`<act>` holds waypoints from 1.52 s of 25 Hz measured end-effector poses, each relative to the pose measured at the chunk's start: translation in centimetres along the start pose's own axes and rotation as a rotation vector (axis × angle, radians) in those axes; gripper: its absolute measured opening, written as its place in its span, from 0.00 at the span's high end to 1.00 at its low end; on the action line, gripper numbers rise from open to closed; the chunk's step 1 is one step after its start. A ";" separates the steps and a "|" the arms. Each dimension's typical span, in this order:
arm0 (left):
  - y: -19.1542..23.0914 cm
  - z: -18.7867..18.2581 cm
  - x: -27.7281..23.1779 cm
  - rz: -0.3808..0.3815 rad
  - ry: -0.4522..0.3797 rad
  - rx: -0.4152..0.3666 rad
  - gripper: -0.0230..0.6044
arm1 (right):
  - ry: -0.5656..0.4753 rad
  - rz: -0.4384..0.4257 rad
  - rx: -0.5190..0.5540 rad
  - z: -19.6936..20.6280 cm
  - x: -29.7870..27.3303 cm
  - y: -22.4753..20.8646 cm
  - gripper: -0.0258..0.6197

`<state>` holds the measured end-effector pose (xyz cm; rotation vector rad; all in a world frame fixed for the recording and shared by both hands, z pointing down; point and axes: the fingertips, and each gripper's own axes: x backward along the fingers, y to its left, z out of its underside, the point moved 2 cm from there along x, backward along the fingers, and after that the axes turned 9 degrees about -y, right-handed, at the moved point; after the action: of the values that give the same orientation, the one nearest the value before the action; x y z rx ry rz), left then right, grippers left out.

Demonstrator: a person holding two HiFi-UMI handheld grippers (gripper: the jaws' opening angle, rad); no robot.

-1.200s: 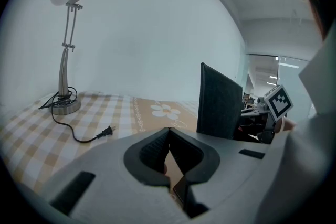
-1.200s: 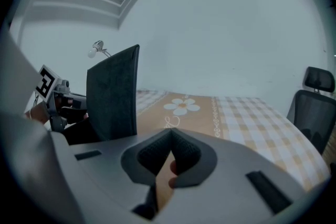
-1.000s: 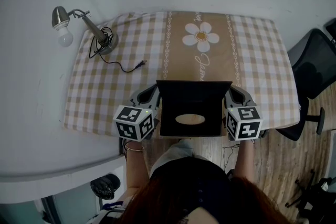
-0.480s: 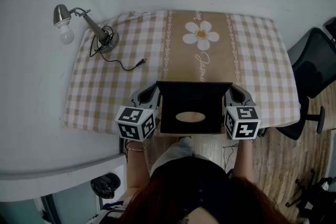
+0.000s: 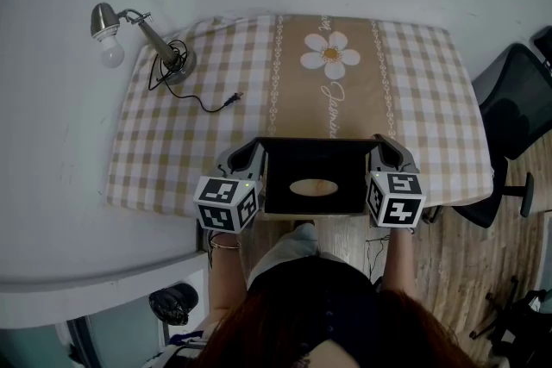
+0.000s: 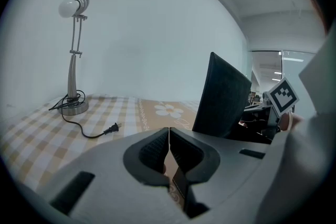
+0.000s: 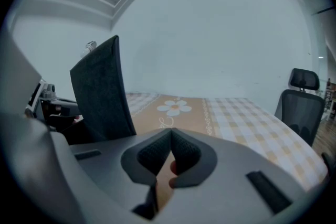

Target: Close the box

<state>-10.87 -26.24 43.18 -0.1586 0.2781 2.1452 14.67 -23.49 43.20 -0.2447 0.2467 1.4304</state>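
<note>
A black box sits at the table's near edge, with a pale oval on its dark inner face. Its dark lid stands raised between the two grippers and rises at the left of the right gripper view. My left gripper is beside the box's left side, jaws shut with nothing between them. My right gripper is beside the box's right side, jaws also shut and empty. I cannot tell whether either gripper touches the box.
A desk lamp stands at the table's far left corner, its cord and plug trailing over the checked cloth. A tan runner with a flower crosses the middle. A black office chair stands to the right of the table.
In the head view the box's dark shape has grown shorter front to back. In both gripper views the lid now leans and reaches higher. Both grippers stay shut beside the box.
</note>
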 end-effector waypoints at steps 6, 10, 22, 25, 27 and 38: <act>-0.2 0.5 0.5 0.002 0.011 -0.001 0.92 | -0.008 0.022 -0.008 0.2 0.3 0.0 0.93; -0.4 1.0 0.9 0.011 0.029 -0.001 0.92 | -0.011 0.033 -0.011 0.2 0.5 0.0 0.93; -1.0 2.1 1.6 0.025 0.064 -0.002 0.92 | -0.011 0.043 -0.018 0.6 1.0 0.2 0.93; -1.2 2.0 1.9 0.023 0.063 -0.009 0.92 | -0.002 0.041 -0.014 0.8 1.1 0.2 0.93; -1.3 2.0 2.0 0.016 0.060 -0.016 0.92 | 0.003 0.044 -0.010 0.9 1.3 0.3 0.93; -2.0 1.8 2.6 0.013 0.038 -0.006 0.92 | 0.019 0.044 0.002 1.5 2.0 0.8 0.93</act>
<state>-10.64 -22.58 44.04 -0.2022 0.2955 2.1583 14.21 -21.02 44.01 -0.2527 0.2701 1.4723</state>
